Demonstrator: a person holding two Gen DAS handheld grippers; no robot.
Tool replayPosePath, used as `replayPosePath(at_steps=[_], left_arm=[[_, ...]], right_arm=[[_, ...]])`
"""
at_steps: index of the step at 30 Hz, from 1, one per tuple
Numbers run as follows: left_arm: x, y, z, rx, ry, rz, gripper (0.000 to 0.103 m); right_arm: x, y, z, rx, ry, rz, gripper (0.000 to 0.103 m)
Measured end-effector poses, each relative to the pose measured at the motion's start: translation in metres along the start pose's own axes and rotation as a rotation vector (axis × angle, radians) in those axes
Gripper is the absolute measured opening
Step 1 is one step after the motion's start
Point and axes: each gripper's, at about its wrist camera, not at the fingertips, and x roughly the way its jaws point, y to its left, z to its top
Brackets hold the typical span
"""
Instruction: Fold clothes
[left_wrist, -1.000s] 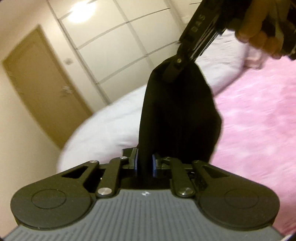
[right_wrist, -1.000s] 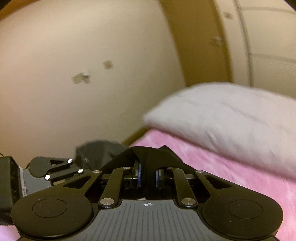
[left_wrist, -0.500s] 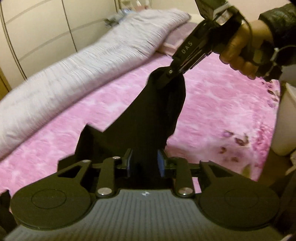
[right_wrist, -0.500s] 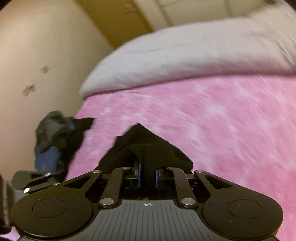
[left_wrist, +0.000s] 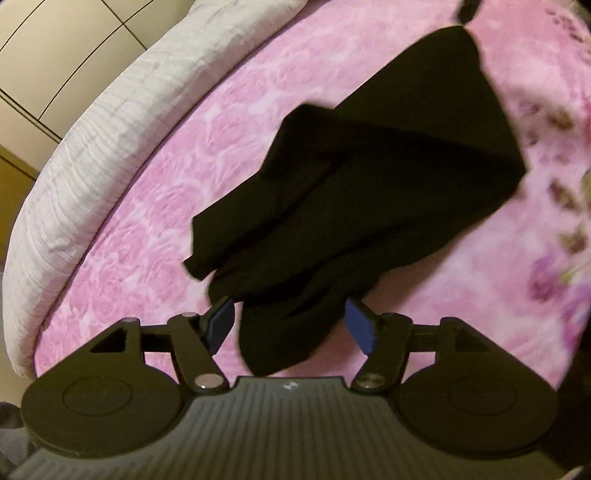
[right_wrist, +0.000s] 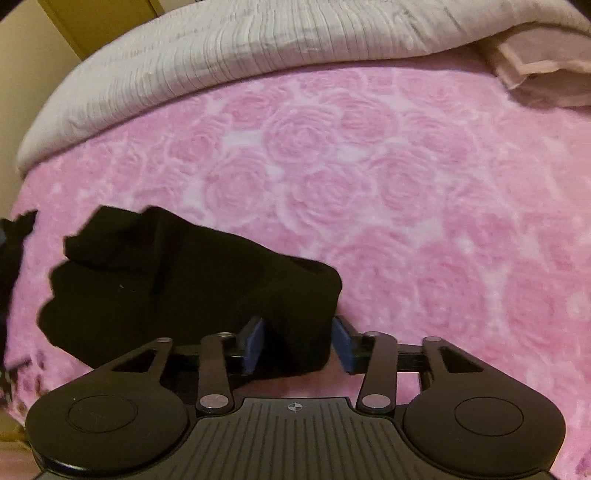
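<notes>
A black garment lies in loose folds on the pink rose-patterned blanket. My left gripper is open, its blue pads apart on either side of the garment's near end, not pinching it. The same black garment shows in the right wrist view, lying on the blanket. My right gripper is open too, its pads standing either side of the garment's other end.
A rolled grey-white duvet runs along the far side of the bed, also in the right wrist view. A pinkish pillow lies at the right. More dark clothes sit at the bed's left edge.
Both grippers lowered the black garment from the air onto the blanket and opened, letting it go. Both cameras now look down at the bed.
</notes>
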Motion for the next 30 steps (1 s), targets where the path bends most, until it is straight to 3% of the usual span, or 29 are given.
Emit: replayPosePath(at_steps=[3,6,7,10,12,14,20,21,23,26,27,28,30], left_arm=[[0.019,0.020,-0.012,-0.020,0.017,-0.012,0.064],[0.021,0.036,-0.025,-0.148,0.017,-0.049,0.064],[0.023,0.044,-0.031,-0.238,0.024,-0.081,0.065],[0.033,0.073,-0.059,-0.646,0.037,-0.198,0.065],[0.041,0.086,-0.079,-0.898,0.045,-0.227,0.065],[0.051,0.092,-0.095,-1.079,0.046,-0.265,0.066],[0.096,0.087,-0.142,-1.596,0.016,-0.486,0.065],[0.099,0.083,-0.150,-1.671,0.003,-0.508,0.062],[0.111,0.078,-0.160,-1.792,0.001,-0.551,0.044],[0.114,0.075,-0.167,-1.864,-0.026,-0.588,0.026],[0.114,0.074,-0.168,-1.879,-0.036,-0.595,0.023],[0.110,0.076,-0.166,-1.864,-0.050,-0.594,0.018],[0.100,0.083,-0.161,-1.832,-0.085,-0.585,0.013]], right_arm=[[-0.011,0.031,-0.021,-0.115,-0.014,-0.068,0.050],[-0.012,0.078,-0.038,-0.238,-0.025,0.002,0.056],[-0.006,0.099,-0.042,-0.292,-0.018,0.047,0.059],[0.019,0.160,-0.047,-0.468,-0.004,0.156,0.061],[0.041,0.197,-0.045,-0.577,-0.010,0.205,0.061],[0.063,0.232,-0.044,-0.681,-0.017,0.245,0.062],[0.123,0.296,-0.039,-0.907,0.018,0.287,0.064],[0.130,0.303,-0.037,-0.936,0.025,0.284,0.064],[0.143,0.314,-0.034,-0.988,0.040,0.265,0.064],[0.160,0.326,-0.030,-1.039,0.080,0.240,0.064],[0.164,0.328,-0.027,-1.036,0.098,0.242,0.062],[0.168,0.329,-0.023,-1.023,0.115,0.249,0.036],[0.163,0.325,-0.013,-0.985,0.141,0.267,0.015]])
